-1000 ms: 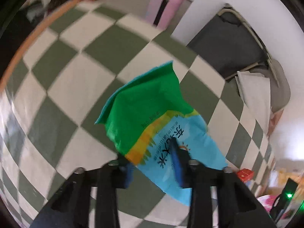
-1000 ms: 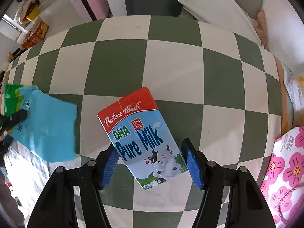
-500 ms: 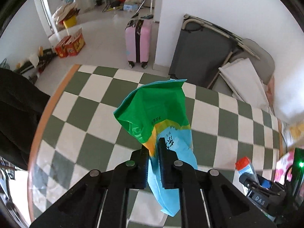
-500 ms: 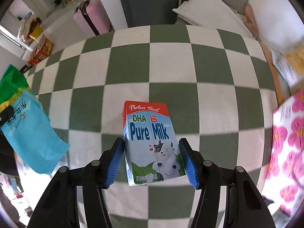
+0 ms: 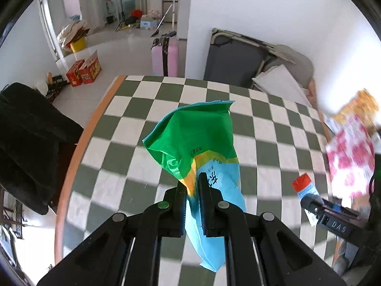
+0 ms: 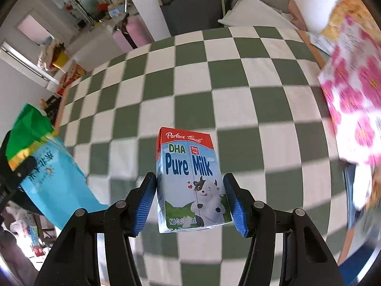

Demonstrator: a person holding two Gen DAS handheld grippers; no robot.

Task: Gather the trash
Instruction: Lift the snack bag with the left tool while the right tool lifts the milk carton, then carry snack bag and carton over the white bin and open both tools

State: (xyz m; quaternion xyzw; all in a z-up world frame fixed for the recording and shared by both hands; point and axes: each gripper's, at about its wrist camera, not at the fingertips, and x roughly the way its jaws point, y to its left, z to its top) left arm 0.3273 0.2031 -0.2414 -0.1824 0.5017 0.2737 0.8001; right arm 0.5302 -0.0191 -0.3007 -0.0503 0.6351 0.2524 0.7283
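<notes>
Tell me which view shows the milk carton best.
The right wrist view: the milk carton sits centered, upright in the right claw, its front label readable. The left wrist view shows only its red top at the right edge, past the snack bag in the left claw.

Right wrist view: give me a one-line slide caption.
Right gripper holds an upright milk carton above the checkered table.

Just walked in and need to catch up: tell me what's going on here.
A person is collecting trash with two handheld tools. The left tool is shut on a green-and-blue bag; the right tool grips a milk carton. Both are held up above the checkered table.
</notes>
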